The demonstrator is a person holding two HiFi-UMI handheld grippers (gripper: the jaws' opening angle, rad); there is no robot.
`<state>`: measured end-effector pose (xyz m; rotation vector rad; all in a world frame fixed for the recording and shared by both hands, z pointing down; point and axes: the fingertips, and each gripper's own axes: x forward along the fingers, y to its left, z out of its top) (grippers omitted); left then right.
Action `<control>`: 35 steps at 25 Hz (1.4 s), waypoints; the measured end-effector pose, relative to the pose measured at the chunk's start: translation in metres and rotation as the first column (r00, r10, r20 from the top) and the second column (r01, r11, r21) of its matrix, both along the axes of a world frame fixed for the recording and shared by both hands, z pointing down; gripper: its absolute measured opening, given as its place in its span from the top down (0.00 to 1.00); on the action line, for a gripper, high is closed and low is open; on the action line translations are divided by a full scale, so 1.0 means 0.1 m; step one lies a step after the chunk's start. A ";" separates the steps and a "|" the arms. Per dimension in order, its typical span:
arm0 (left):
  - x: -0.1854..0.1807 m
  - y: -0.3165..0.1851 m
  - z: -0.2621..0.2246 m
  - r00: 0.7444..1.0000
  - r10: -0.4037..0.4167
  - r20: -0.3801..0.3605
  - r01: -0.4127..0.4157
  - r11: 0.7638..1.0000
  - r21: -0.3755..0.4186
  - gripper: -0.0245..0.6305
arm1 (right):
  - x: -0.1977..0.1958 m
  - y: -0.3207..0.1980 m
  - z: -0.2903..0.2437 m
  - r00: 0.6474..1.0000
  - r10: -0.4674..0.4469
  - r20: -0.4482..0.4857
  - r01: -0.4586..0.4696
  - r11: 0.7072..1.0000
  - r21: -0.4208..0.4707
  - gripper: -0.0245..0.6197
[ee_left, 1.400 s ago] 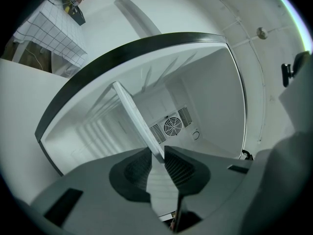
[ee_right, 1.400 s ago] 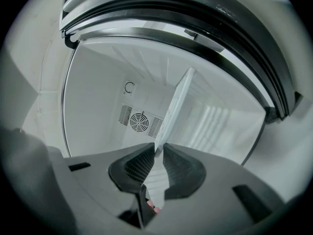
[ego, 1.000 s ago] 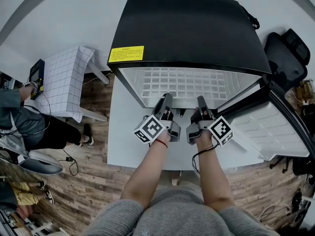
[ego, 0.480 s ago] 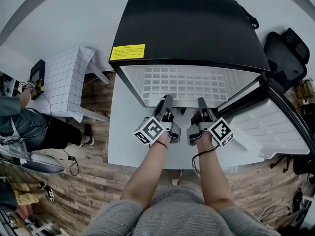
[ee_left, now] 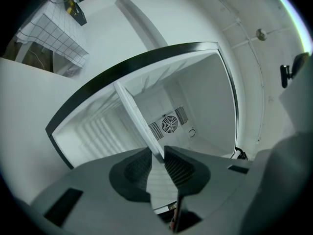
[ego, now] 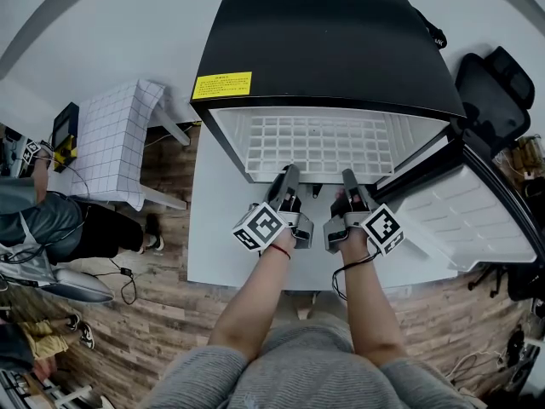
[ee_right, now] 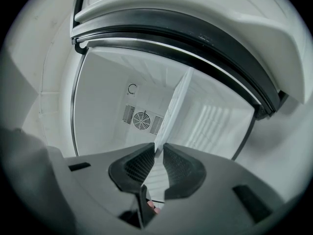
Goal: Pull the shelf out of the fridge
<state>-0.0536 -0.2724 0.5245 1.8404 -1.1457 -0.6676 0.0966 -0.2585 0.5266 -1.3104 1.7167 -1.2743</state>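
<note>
At the mouth of the black fridge (ego: 324, 41), which stands toward the far edge of the white table (ego: 213, 237), the white grid shelf (ego: 315, 143) projects partway out. The left gripper (ego: 288, 175) and right gripper (ego: 349, 179), side by side, each pinch the shelf's front edge between their jaws. The fridge door (ego: 477, 220) stands open at the right.

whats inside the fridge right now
Inside the fridge: one white grid shelf, its front edge clamped by the left gripper and right gripper, and a round fan vent on the back wall. No food shows. The gripper bodies cover the cavity's nearest part.
</note>
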 end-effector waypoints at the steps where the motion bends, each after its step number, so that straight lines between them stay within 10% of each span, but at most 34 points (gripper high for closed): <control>1: 0.00 0.01 -0.01 1.000 0.000 -0.002 0.000 1.000 0.001 0.83 | 0.00 0.01 0.00 1.000 0.000 -0.003 0.000 1.000 0.000 0.86; 35: -0.02 0.22 0.01 1.000 0.002 -0.009 -0.002 1.000 -0.002 0.83 | -0.01 0.22 -0.01 1.000 -0.002 -0.003 0.002 1.000 0.006 0.86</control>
